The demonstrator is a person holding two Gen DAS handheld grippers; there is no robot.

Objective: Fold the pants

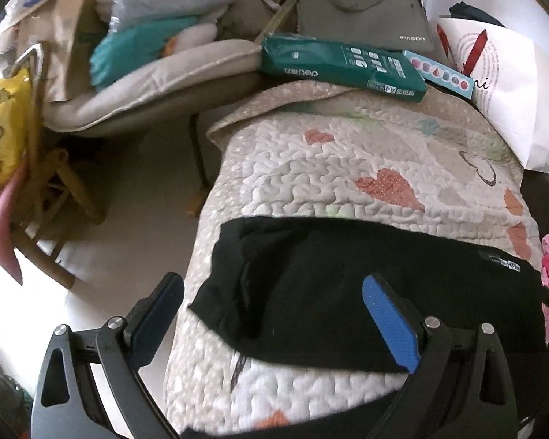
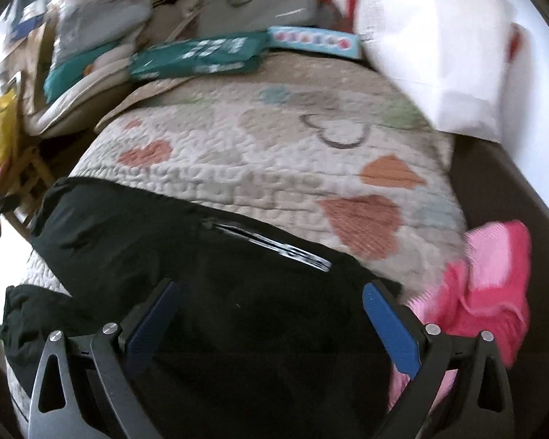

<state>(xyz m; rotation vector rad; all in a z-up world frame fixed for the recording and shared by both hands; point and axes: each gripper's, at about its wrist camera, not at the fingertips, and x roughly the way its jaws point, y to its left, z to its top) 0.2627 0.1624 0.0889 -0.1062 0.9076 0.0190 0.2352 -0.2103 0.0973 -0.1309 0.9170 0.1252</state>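
Black fabric pants (image 1: 347, 292) lie spread in a flat band across the near part of a quilted cream bedspread with heart patches (image 1: 347, 168), which gives them a level surface for folding. Both tools hover just above them with jaws wide and empty, the left gripper (image 1: 271, 318) near the left end and the right gripper (image 2: 271, 322) over the right part, probably placed to take hold. A pink cloth (image 2: 486, 285) sits just right of the pants.

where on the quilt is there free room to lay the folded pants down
Bare patch: the heart-print quilt between the black pants and the green box. Crowded: the far edge, with the white paper bag, and the right side by the pink cloth.
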